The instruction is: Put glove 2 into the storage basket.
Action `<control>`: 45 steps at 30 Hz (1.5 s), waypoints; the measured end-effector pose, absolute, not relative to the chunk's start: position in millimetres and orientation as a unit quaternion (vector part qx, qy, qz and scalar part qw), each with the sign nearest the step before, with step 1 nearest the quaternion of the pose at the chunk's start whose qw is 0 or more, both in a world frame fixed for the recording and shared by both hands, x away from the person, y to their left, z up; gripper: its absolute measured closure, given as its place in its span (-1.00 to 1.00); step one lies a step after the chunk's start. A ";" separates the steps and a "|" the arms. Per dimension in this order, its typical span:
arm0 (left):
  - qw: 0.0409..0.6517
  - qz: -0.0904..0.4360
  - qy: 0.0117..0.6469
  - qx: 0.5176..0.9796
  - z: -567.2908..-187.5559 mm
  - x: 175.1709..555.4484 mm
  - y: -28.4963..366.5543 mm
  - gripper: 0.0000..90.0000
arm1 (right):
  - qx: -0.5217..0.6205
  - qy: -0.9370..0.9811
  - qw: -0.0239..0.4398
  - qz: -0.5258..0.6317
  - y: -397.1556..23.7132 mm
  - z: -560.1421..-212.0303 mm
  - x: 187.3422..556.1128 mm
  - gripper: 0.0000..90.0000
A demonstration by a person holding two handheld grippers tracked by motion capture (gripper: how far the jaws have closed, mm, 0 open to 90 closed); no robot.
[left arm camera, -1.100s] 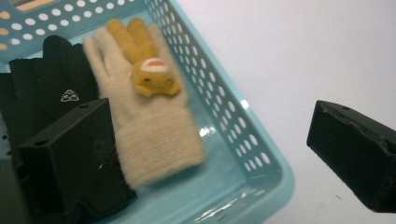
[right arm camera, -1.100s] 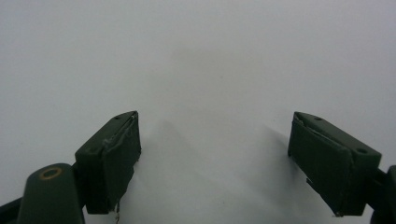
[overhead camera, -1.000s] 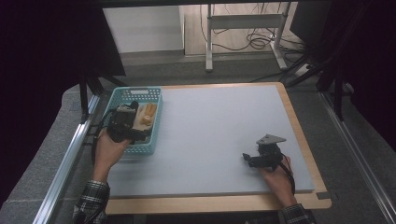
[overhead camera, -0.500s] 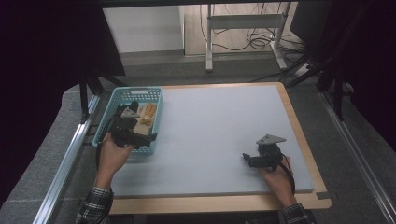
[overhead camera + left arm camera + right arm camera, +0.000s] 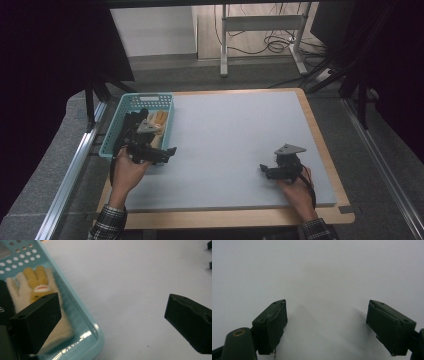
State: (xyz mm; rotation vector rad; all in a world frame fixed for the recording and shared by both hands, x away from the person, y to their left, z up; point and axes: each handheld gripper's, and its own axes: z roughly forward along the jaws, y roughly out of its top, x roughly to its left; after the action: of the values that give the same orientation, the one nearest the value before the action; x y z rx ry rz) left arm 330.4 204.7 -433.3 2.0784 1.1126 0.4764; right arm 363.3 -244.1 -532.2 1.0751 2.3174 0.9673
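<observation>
Two fingers of the left gripper (image 5: 112, 322) stood wide at the teal basket's (image 5: 98, 336) near corner; the cream-and-yellow glove (image 5: 32, 287) lay inside. Best dip one finger beneath its cuff before pinching. The right gripper (image 5: 334, 327) rested wide-fingered on the worktop (image 5: 235, 130)

Grey mat (image 5: 235, 145) covers the table; wooden edge (image 5: 240, 218) bare along the near side. Metal rails (image 5: 70, 180) flank both sides. Beyond the table: white frame legs (image 5: 260, 22) on the floor, with loose cables (image 5: 275, 42) behind.
</observation>
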 end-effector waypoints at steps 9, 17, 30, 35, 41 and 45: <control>0.366 0.183 0.410 0.815 -437.5 328.0 184.5 -0.97 | 0.386 0.830 0.203 0.347 -243.9 -532.2 363.2 -0.63; 0.369 0.177 0.399 0.821 -444.9 326.6 171.2 -0.97 | 0.385 0.830 0.204 0.347 -243.9 -532.2 363.1 -0.63; 0.384 0.162 0.368 0.831 -457.1 316.7 142.0 -0.98 | 0.385 0.830 0.204 0.347 -243.8 -532.1 363.2 -0.63; 0.392 0.153 0.353 0.835 -460.8 312.3 128.8 -0.98 | 0.385 0.830 0.204 0.347 -243.8 -532.1 363.2 -0.63; 0.392 0.148 0.336 0.844 -466.8 307.6 114.0 -1.00 | 0.385 0.830 0.204 0.347 -243.8 -532.1 363.3 -0.63; 0.401 0.140 0.329 0.843 -471.0 304.8 107.5 -1.00 | 0.385 0.830 0.204 0.347 -243.7 -532.0 363.1 -0.63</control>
State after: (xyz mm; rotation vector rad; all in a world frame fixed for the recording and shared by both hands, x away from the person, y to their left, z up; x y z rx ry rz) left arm 304.8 107.5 -471.0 2.1320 0.8317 0.3541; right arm 363.1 -243.7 -532.0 1.0743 2.3160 0.9673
